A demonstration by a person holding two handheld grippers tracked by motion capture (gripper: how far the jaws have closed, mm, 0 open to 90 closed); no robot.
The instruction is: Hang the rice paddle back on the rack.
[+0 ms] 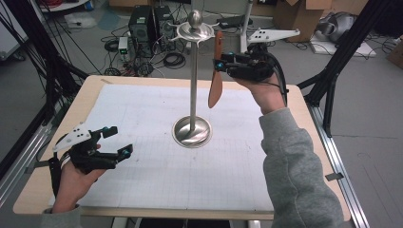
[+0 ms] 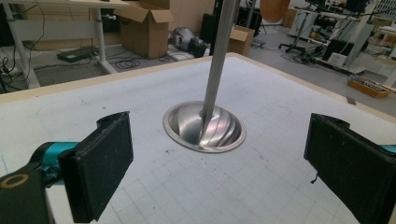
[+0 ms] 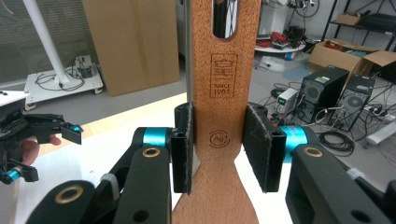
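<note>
The right gripper's (image 3: 219, 147) fingers pinch a wooden spatula (image 1: 216, 76) by its handle, long axis upright, blade down, hanging hole at top. It hangs just right of the metal stand's (image 1: 192, 85) pole, near the hook ring above. The left gripper (image 1: 114, 141), fingers spread and empty, hovers low over the bench (image 1: 294, 99), farther off.
</note>
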